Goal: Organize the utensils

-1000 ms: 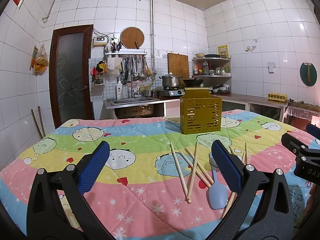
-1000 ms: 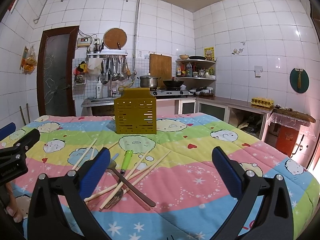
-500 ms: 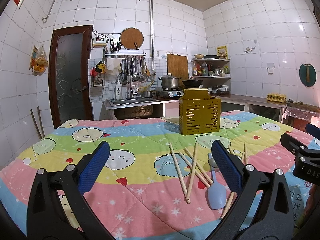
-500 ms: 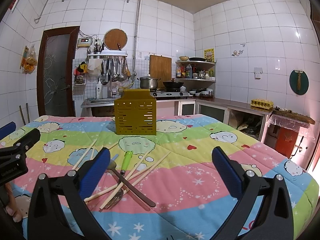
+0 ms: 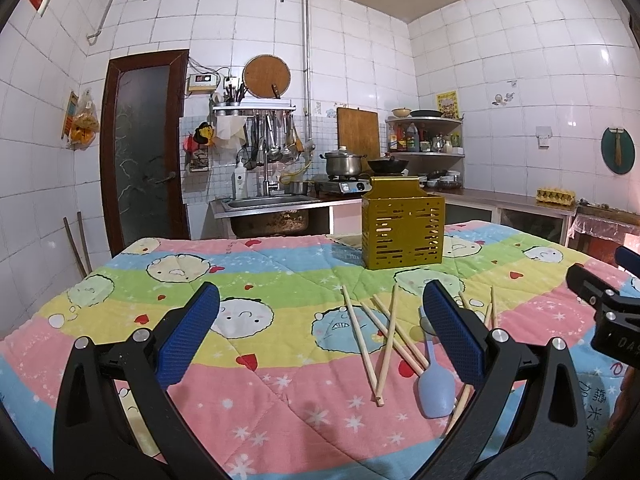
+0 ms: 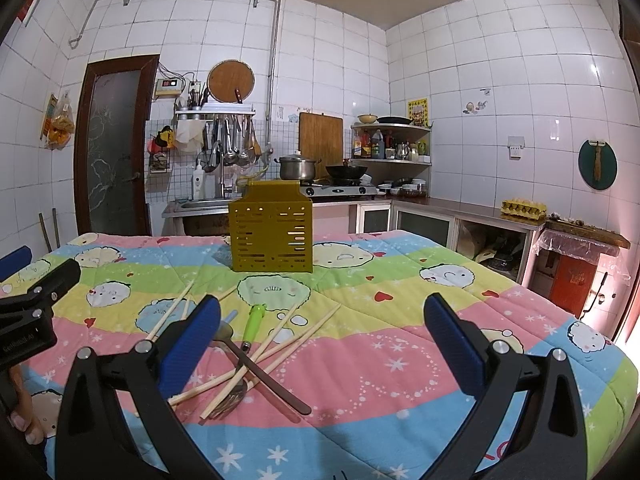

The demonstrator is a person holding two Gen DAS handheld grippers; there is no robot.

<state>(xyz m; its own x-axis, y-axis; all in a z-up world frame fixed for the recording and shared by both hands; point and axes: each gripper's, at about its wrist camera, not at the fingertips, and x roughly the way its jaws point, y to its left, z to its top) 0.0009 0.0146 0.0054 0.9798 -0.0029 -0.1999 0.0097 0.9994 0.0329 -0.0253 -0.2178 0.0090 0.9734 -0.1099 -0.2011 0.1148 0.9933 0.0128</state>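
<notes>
Chopsticks (image 5: 378, 340) tangled with spoon (image 5: 434, 380), before gold caddy (image 5: 402, 234); both tongs apart.

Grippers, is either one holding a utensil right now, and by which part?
Nothing is held. The left gripper and right gripper are both open and empty; the chopsticks and spatula lie on the table.

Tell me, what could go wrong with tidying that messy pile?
The chopsticks lie crossed over a fork and a dark-handled utensil, so lifting one may drag or flick others. The quilt is soft, so closing the jaws might pinch fabric. The yellow holder stands free and could tip when nudged.
</notes>
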